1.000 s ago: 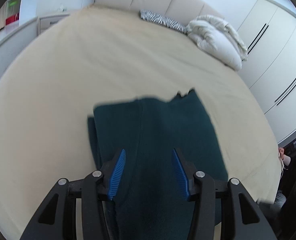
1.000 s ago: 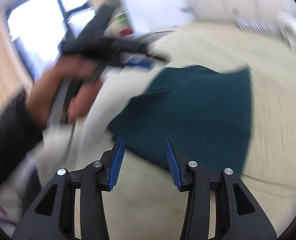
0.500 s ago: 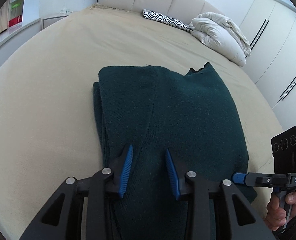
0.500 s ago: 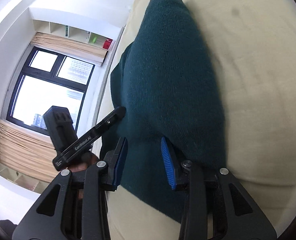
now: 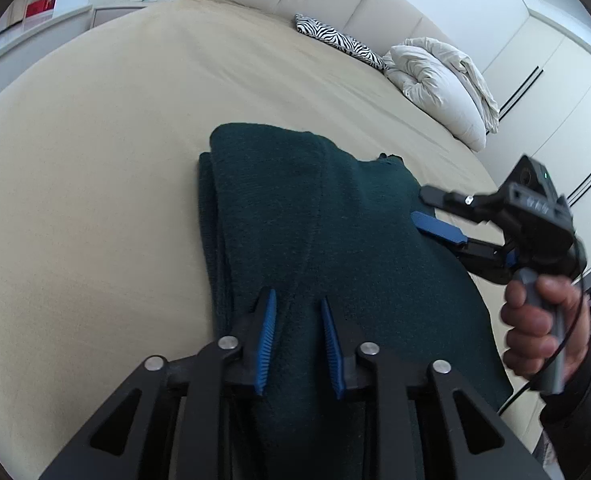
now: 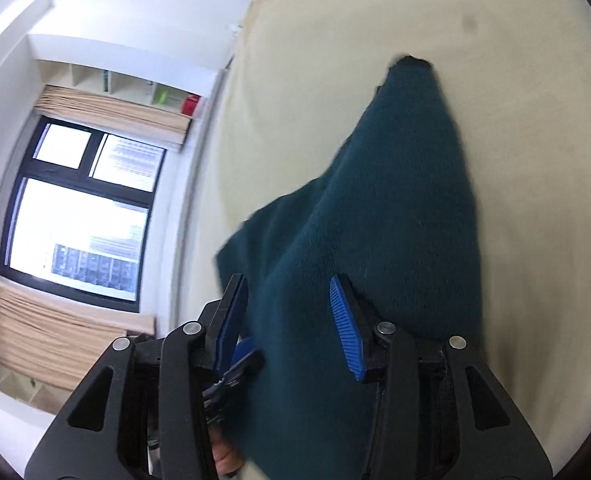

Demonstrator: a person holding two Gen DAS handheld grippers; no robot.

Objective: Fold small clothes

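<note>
Hovering over the folded dark green garment point(image 5: 327, 232) on the bed point(image 5: 95, 184), the left gripper point(image 5: 297, 312) and right gripper point(image 6: 287, 300) stay spread, pinching nothing.

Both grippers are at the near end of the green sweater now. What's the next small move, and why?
Probably close both sets of jaws on the near edge. The left gripper and the right gripper each stand open with the dark green sweater between their jaws, and it lies already folded lengthwise on the bed. A firm pinch seems needed before carrying that end over.
</note>
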